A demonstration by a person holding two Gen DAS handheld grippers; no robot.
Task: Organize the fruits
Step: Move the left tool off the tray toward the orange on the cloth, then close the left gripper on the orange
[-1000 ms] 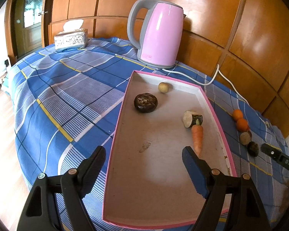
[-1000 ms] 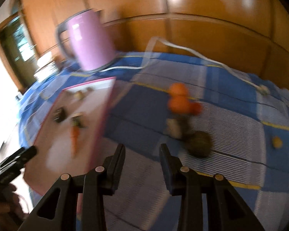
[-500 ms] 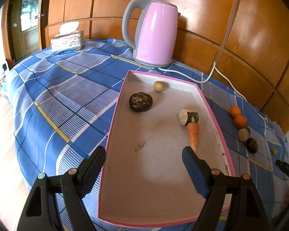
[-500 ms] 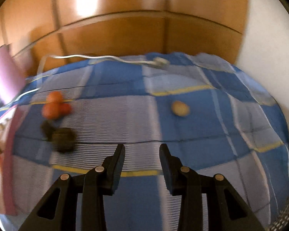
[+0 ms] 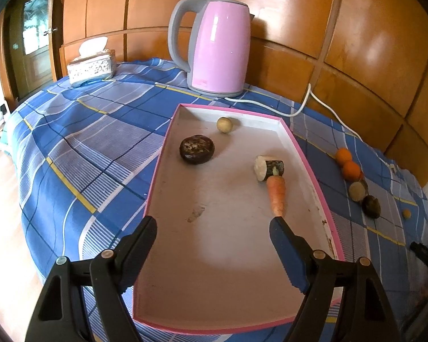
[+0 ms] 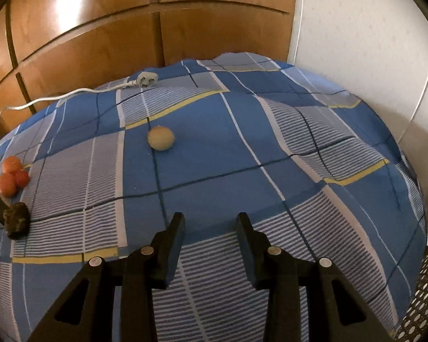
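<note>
A pink-rimmed tray point(image 5: 162, 154) lies on the blue plaid cloth. In it are a dark round fruit point(image 5: 197, 149), a small tan ball point(image 5: 224, 124), a cut dark piece point(image 5: 268, 167) and a carrot point(image 5: 277, 194). My left gripper point(image 5: 212, 230) is open and empty over the tray's near end. On the cloth to the right lie two oranges point(image 5: 348, 163), a tan piece point(image 5: 357, 191), a dark lump point(image 5: 371, 205) and a small tan fruit point(image 5: 406, 213). My right gripper point(image 6: 209, 226) is open and empty, with the tan fruit point(image 6: 160, 137) ahead and left of it.
A pink kettle point(image 5: 218, 47) stands behind the tray, its white cord point(image 5: 305, 105) running right to a plug point(image 6: 147, 79). A tissue box point(image 5: 91, 64) sits at the back left. A wooden wall backs the table. A white wall point(image 6: 371, 42) is on the right.
My right gripper has swung right, away from the tray and the orange cluster, so the tan fruit lies ahead. My left gripper has drawn back slightly from the tray.
</note>
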